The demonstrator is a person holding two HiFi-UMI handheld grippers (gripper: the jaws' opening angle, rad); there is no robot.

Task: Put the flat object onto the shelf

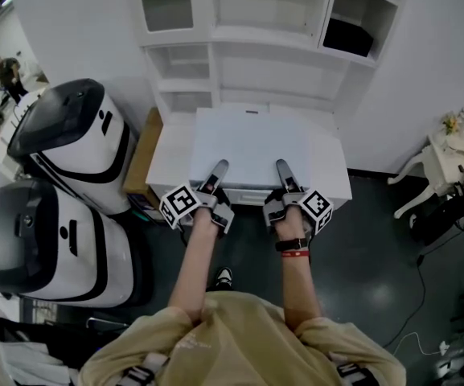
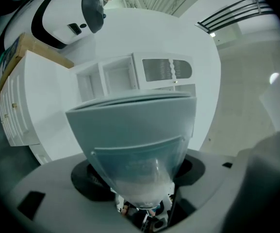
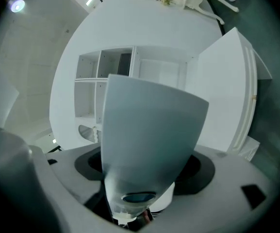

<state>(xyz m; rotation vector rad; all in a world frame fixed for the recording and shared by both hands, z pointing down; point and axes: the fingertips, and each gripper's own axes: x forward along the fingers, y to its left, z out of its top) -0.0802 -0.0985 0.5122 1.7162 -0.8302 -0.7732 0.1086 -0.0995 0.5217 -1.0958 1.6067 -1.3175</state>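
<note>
My left gripper (image 1: 221,167) clamps the near edge of the flat object (image 1: 252,139). One jaw lies on top, and I take the other to be beneath. The white panel sits level just ahead of me, its long side running across. Its far edge faces the shelf (image 1: 272,37), which stands straight beyond. My right gripper (image 1: 282,167) pinches the same near edge. Both hands are equally near, so I judge a straight push forward comes next.

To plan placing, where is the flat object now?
Head view, centre: the flat object is held by the left gripper and right gripper, in front of the shelf.
</note>
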